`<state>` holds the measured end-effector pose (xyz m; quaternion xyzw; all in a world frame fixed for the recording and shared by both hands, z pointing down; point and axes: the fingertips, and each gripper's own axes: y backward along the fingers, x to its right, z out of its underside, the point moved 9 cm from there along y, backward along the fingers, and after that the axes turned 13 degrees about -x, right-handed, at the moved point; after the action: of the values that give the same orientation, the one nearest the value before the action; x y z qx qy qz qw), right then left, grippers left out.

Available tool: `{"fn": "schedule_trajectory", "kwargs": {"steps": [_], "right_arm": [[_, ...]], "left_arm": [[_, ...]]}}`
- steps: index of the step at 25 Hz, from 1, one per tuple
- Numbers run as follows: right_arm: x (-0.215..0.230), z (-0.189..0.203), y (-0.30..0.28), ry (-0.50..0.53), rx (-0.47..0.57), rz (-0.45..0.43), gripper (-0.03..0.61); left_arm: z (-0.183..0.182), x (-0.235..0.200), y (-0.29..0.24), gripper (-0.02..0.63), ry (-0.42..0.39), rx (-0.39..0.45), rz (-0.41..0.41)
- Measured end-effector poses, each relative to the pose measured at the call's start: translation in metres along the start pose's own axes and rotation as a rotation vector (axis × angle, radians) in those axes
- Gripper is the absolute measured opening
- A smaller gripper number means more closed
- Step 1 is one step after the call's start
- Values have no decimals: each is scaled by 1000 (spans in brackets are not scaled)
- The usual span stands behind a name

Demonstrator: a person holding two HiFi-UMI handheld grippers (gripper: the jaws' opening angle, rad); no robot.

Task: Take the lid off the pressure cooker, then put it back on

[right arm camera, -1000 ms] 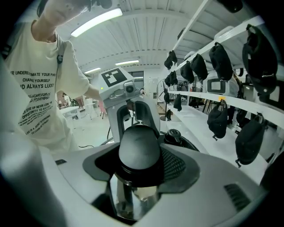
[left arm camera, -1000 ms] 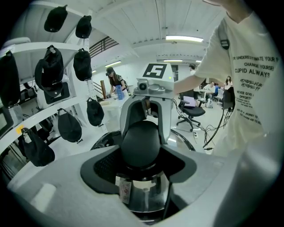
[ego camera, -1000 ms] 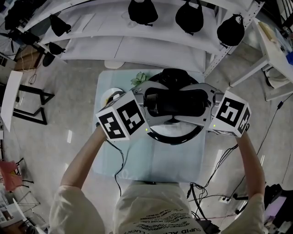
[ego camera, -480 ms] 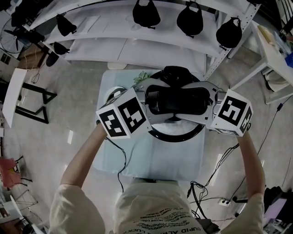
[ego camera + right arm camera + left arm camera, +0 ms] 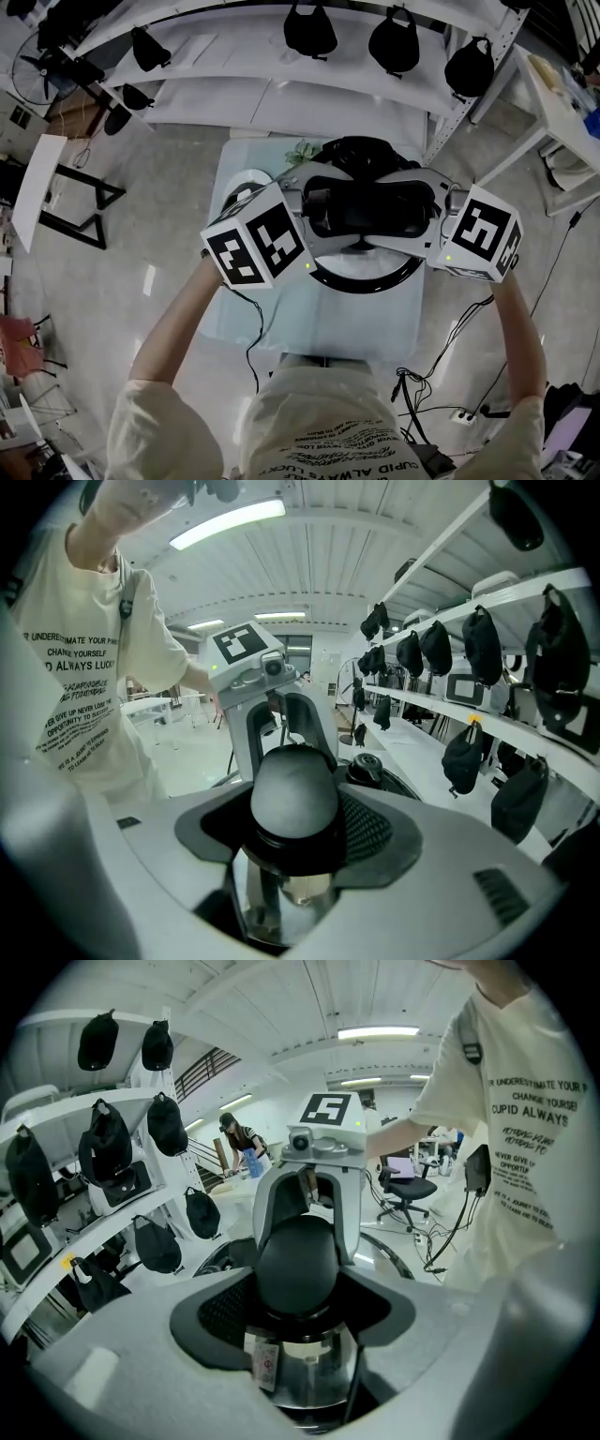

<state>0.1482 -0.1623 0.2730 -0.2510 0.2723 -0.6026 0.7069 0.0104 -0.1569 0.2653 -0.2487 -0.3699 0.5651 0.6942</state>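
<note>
The pressure cooker's lid has a long black handle [image 5: 361, 208] over a shiny steel piece [image 5: 300, 1372]. My left gripper [image 5: 314, 211] is shut on the handle's left end and my right gripper [image 5: 422, 214] on its right end, facing each other. In the left gripper view the handle end [image 5: 298, 1265] sits between my black pads [image 5: 225, 1312]. The right gripper view shows the other end [image 5: 293, 799] the same way. The cooker's round black rim [image 5: 361, 284] shows under the grippers. Whether the lid touches the pot is hidden.
The cooker stands on a small pale table [image 5: 244, 319] with a white dish [image 5: 234, 192] and a green sprig [image 5: 300, 153] at its far left. Shelves with black caps [image 5: 394, 42] stand beyond. Cables [image 5: 441, 375] lie on the floor at the right.
Both grippers have risen a little together with the handle held between them. Neither grip has changed.
</note>
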Motion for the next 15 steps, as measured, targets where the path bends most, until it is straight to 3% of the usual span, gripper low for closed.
{"fn": "schedule_trajectory", "kwargs": {"steps": [15], "right_arm": [[-54,-20,-13,-11,1,1,276]], "left_arm": [[19,46,31,282,-15,-7,7]]}}
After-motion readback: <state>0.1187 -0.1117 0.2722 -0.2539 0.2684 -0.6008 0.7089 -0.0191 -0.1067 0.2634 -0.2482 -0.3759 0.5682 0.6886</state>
